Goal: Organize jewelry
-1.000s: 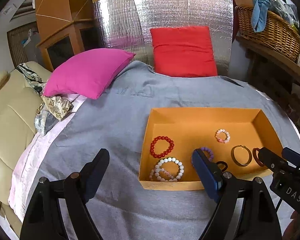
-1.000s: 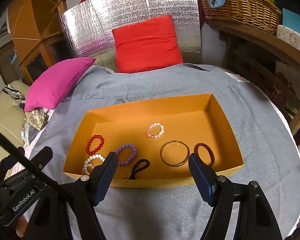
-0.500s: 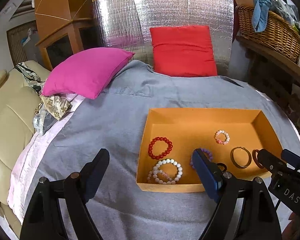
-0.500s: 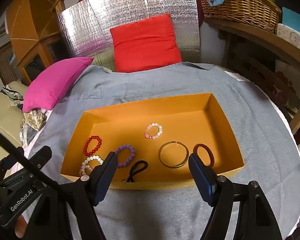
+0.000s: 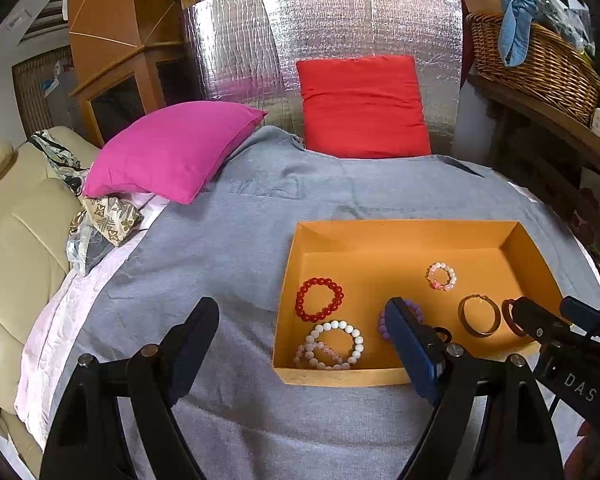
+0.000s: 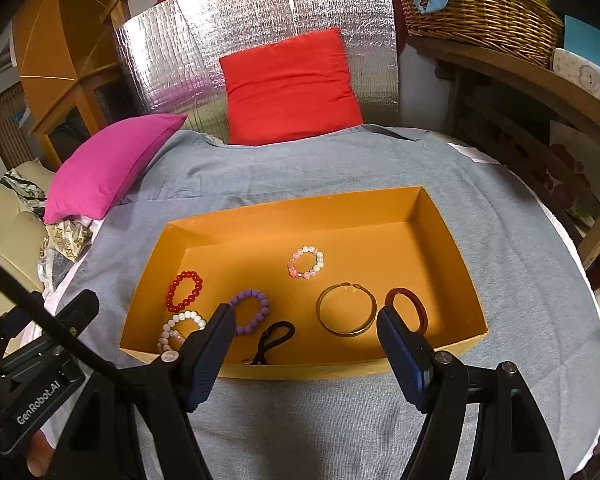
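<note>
1. The shallow orange cardboard tray (image 6: 452, 240) lies on a grey cloth (image 6: 520, 264) spread over the table.
2. Inside the tray, along its left side, sit a red bead bracelet (image 6: 184, 291) and a white bead bracelet (image 6: 182, 326) that touches a pale pink strand.
3. A purple bead bracelet (image 6: 249, 311) lies near the tray's middle, with a black elastic loop (image 6: 274, 340) just beside it by the front wall.
4. A pink-and-white bead bracelet (image 6: 306, 262) lies alone farther back; a thin open brass bangle (image 6: 346, 314) and a dark red ring-shaped bangle (image 6: 406, 308) lie side by side at the right.
5. The left gripper (image 5: 300, 340) hovers at the tray's front left corner, jaws spread wide, holding nothing; its right finger hides part of the purple bracelet.
6. The right gripper (image 6: 304, 344) hangs over the front wall, also wide apart and empty.
7. Behind the tray stand a magenta cushion (image 5: 172, 152), a red cushion (image 5: 364, 106) against a silver foil panel (image 5: 340, 24), and a wicker basket (image 5: 536, 64) on a wooden shelf.
</note>
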Tool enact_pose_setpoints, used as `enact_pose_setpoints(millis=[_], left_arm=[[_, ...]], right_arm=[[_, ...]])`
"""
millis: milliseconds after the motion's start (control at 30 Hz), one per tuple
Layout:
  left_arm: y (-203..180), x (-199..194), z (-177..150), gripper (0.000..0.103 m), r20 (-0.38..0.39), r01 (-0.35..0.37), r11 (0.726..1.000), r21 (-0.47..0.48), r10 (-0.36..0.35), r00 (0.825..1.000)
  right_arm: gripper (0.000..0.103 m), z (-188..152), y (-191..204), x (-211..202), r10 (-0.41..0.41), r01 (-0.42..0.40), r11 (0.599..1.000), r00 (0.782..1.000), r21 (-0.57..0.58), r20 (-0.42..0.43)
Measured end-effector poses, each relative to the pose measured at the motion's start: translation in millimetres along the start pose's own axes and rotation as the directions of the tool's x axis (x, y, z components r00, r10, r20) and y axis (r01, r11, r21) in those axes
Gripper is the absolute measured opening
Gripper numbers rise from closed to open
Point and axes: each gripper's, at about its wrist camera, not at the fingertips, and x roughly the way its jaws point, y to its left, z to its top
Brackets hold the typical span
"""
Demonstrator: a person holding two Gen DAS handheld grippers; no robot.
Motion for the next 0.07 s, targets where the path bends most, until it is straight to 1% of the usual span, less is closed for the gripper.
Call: enact_pose_setpoints(millis=[67], left_arm=[[0.6, 0.0, -2.7, 0.085, -0.006, 0.003, 1.000, 0.009, -0.003, 1.000]], right_arm=[[0.076, -0.9, -1.0, -2.9, -0.005, 0.005, 1.000, 1.000, -0.002, 0.005]])
